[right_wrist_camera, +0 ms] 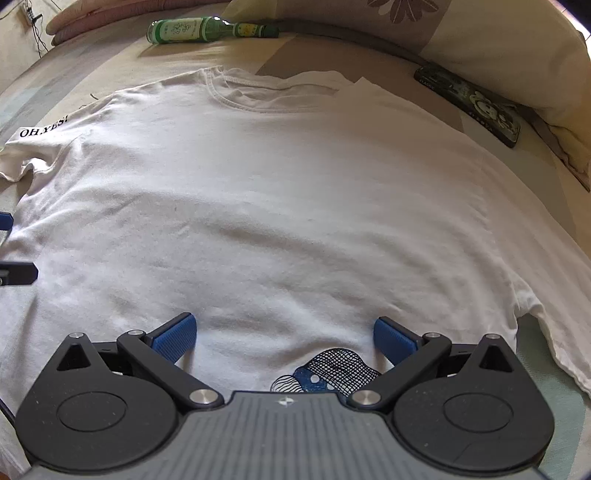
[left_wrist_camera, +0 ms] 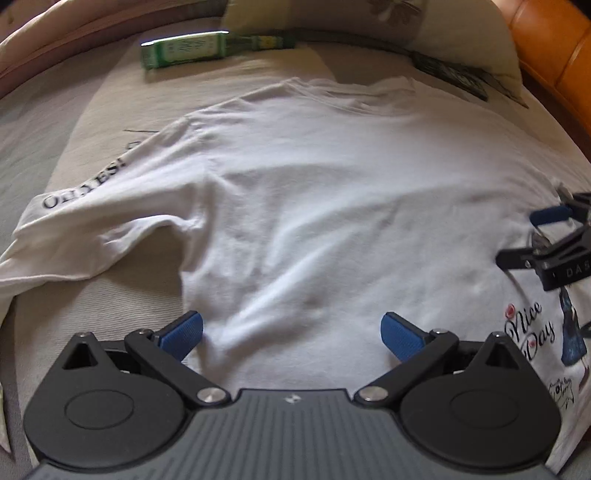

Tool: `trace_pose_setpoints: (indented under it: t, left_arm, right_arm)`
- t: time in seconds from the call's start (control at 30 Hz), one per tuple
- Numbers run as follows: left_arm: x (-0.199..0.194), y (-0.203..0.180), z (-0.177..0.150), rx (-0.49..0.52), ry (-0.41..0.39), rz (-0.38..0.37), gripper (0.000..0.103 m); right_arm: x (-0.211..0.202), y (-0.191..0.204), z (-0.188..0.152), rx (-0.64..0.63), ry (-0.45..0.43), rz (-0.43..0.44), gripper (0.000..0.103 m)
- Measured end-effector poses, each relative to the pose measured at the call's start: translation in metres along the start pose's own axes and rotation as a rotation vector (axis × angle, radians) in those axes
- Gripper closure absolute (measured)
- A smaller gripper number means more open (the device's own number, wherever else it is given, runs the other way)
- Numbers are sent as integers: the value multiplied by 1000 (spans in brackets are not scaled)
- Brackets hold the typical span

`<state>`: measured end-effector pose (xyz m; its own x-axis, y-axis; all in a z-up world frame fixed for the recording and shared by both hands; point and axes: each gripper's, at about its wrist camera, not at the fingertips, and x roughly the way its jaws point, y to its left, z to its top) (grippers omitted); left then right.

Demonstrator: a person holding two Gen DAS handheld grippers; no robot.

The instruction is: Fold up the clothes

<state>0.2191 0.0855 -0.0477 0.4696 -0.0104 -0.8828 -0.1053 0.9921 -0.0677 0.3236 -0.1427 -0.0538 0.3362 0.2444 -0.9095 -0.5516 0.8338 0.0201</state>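
A white T-shirt (left_wrist_camera: 314, 206) (right_wrist_camera: 277, 206) lies spread flat on a bed, collar (right_wrist_camera: 258, 96) at the far side. Its left sleeve (left_wrist_camera: 74, 229) carries black "OH.YES!" lettering. A "Nice Day" print (left_wrist_camera: 532, 325) and a blue figure sit near the hem. My left gripper (left_wrist_camera: 291, 332) hovers open over the shirt's lower left part, nothing between its blue pads. My right gripper (right_wrist_camera: 284, 332) is open above the lower middle, over a blue netted print (right_wrist_camera: 332, 369). The right gripper's fingers (left_wrist_camera: 550, 218) also show at the left wrist view's right edge.
A green glass bottle (left_wrist_camera: 192, 48) (right_wrist_camera: 207, 29) lies on its side beyond the collar. A dark phone-like case with a cartoon (right_wrist_camera: 476, 107) rests at the far right by a pillow (right_wrist_camera: 509, 48). Orange upholstery (left_wrist_camera: 561, 55) borders the right. Beige bed cover (left_wrist_camera: 92, 302) surrounds the shirt.
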Motion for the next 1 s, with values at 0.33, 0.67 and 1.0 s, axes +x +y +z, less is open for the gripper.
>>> trace_pose_setpoints:
  t: [0.33, 0.67, 1.0]
  left_arm:
    - [-4, 27, -14, -92, -3, -63, 1]
    - [-44, 118, -18, -133, -57, 91, 1]
    - [-63, 222, -31, -156, -22, 235, 2]
  right_arm:
    - [-4, 26, 26, -31, 70, 36, 0]
    - [4, 110, 54, -79, 53, 122, 0]
    - [6, 157, 70, -68, 58, 138, 0]
